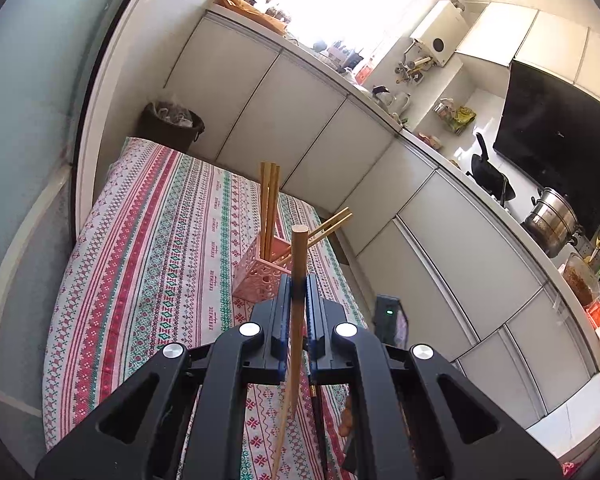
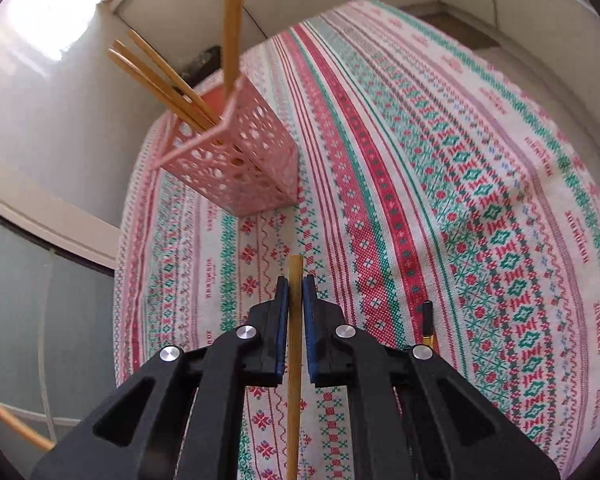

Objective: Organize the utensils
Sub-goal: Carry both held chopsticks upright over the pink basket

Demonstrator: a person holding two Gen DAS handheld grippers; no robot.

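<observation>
A pink perforated holder (image 1: 260, 276) (image 2: 236, 160) stands on the patterned tablecloth and holds several bamboo chopsticks (image 1: 269, 204) (image 2: 164, 80). My left gripper (image 1: 299, 284) is shut on a round wooden utensil handle (image 1: 299, 252), upright, just in front of the holder. My right gripper (image 2: 295, 286) is shut on a bamboo chopstick (image 2: 295, 344), held above the cloth a short way in front of the holder. A dark chopstick with a gold band (image 2: 429, 324) lies on the cloth to the right of the right gripper.
The striped tablecloth (image 1: 160, 248) (image 2: 460, 160) covers the table. White cabinets (image 1: 300, 120) run behind it, with a cluttered counter, a steel pot (image 1: 552, 220) and a dark bin (image 1: 170, 124). A black device with a green light (image 1: 388, 314) sits at the table's right edge.
</observation>
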